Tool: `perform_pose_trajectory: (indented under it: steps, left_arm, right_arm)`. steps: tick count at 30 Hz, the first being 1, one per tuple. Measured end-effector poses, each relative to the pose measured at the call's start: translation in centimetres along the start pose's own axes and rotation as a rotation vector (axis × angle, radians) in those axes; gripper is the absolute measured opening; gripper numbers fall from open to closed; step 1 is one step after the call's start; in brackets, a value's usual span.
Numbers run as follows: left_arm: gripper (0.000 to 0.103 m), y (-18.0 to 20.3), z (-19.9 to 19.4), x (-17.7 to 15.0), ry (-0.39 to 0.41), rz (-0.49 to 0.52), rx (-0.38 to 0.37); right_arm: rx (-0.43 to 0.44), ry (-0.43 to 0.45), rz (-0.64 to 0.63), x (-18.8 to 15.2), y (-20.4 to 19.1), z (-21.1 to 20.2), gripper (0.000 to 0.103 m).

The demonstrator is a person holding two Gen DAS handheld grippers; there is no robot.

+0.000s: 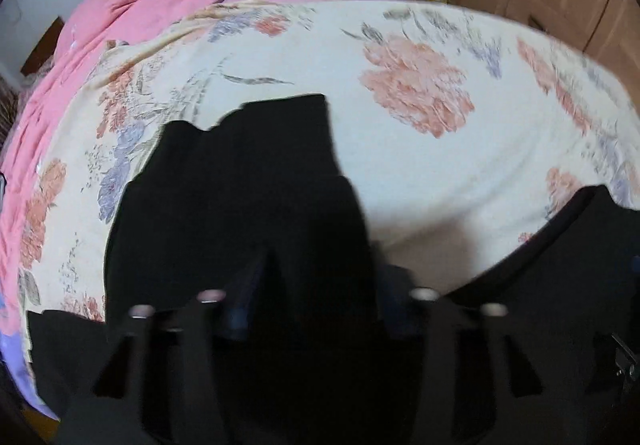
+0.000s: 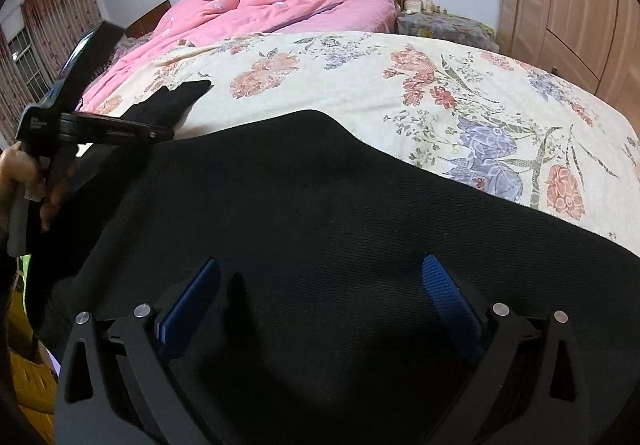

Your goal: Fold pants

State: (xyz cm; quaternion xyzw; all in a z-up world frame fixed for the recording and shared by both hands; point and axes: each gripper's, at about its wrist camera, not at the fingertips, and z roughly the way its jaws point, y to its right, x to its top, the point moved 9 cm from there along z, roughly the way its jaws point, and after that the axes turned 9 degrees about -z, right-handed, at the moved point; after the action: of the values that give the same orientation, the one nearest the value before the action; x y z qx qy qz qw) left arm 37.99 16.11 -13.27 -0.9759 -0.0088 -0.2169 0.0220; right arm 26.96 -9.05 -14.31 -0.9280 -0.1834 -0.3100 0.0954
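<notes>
The right gripper [image 2: 320,285] has its blue-padded jaws spread wide over black ribbed knit pants [image 2: 304,205], gripping nothing. The left gripper [image 1: 316,285] is blurred; its jaw state cannot be told. The pants stretch lengthwise toward the headboard across the floral cream bedsheet [image 2: 360,77], near edge cut off.

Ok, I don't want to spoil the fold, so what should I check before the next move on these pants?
1. Right tool open: ok, blue pads wide apart over the black knit pants.
2. Left tool gripping pants: cannot tell, view blurred and dark.
3. Leg ends aligned: not ok, far edge looks stepped.
4. Room on the cream floral bedsheet: ok, bare sheet beyond.
5. Crumpled pink quilt apart from pants: ok.
</notes>
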Motion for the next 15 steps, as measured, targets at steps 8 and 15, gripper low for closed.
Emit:
perform_pose_trajectory:
  steps: [8, 15]
  left_arm:
    - [0.007, -8.0, -10.4, 0.1, 0.317, -0.241, -0.173]
    - [0.008, -24.3, -20.6, -9.0, 0.556, -0.538, -0.151]
  right_arm:
    - [0.016, 0.009, 0.014, 0.1, 0.2, -0.1, 0.098]
    - [-0.024, -0.011, -0.013, -0.1, -0.1, 0.1, 0.098]
